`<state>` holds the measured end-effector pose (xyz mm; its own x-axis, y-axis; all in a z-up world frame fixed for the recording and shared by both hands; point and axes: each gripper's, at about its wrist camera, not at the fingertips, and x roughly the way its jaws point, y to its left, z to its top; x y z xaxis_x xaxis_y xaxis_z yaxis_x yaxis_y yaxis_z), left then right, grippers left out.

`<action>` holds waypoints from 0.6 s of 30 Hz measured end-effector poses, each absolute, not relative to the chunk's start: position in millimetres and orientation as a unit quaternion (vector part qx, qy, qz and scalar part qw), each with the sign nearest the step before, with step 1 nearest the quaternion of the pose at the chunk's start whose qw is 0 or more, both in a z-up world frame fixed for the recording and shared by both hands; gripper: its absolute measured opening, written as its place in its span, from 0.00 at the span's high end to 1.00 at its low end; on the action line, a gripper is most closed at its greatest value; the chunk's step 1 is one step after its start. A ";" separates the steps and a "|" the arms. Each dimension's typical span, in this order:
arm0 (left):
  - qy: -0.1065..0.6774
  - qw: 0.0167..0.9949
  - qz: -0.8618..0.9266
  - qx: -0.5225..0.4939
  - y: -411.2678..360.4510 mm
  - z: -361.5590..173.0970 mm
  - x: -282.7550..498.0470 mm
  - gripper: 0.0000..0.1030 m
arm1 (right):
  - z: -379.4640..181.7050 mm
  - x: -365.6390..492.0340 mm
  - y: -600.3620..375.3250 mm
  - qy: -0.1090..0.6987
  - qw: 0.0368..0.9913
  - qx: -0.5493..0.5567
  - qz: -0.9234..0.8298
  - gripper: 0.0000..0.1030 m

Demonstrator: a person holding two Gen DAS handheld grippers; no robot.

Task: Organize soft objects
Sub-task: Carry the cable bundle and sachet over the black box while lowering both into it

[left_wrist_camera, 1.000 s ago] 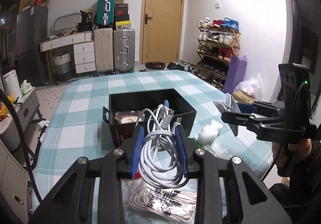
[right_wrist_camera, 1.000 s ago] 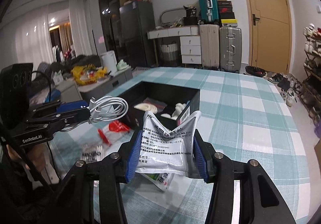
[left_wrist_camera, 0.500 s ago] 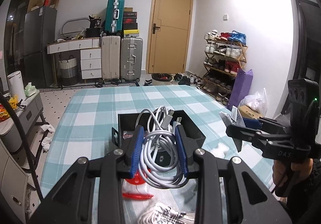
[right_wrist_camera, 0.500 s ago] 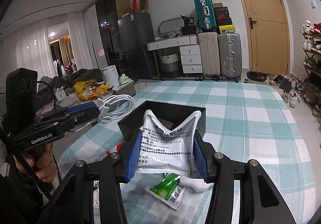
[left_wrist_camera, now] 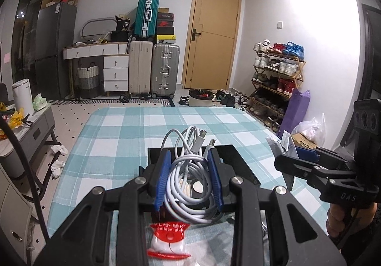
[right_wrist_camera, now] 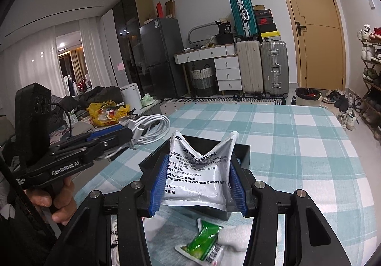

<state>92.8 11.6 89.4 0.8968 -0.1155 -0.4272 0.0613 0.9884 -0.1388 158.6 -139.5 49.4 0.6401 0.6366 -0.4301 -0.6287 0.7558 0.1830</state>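
My worry is the open black rectangular box (right_wrist_camera: 240, 154) on the teal-and-white checked tablecloth (right_wrist_camera: 297, 142): loose loops could snag its rim. My left gripper (left_wrist_camera: 189, 179) clamps the coiled white charging cable (left_wrist_camera: 188, 170) above it, while my right gripper (right_wrist_camera: 197, 185) pinches the crumpled white printed sachet (right_wrist_camera: 197, 178) between its blue pads.

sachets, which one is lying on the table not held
The green sachet. It lies flat on the checked cloth below the right gripper, whose fingers pinch the white sachet over the black box.
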 end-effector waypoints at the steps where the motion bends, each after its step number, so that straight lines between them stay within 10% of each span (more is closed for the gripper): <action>1: 0.224 0.972 -0.045 -0.061 12.1 89.1 95.3 0.70 | 49.7 161.3 -137.4 0.241 0.906 0.007 0.347 0.52; 18: 0.252 0.966 -0.033 -0.054 5.9 72.9 142.9 0.70 | 30.3 215.3 -107.4 0.278 0.896 -0.012 0.348 0.52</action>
<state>142.9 5.9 72.9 0.8707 -0.0915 -0.4832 0.0373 0.9920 -0.1205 215.3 -107.4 30.3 0.6043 0.6160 -0.5054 -0.6293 0.7580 0.1715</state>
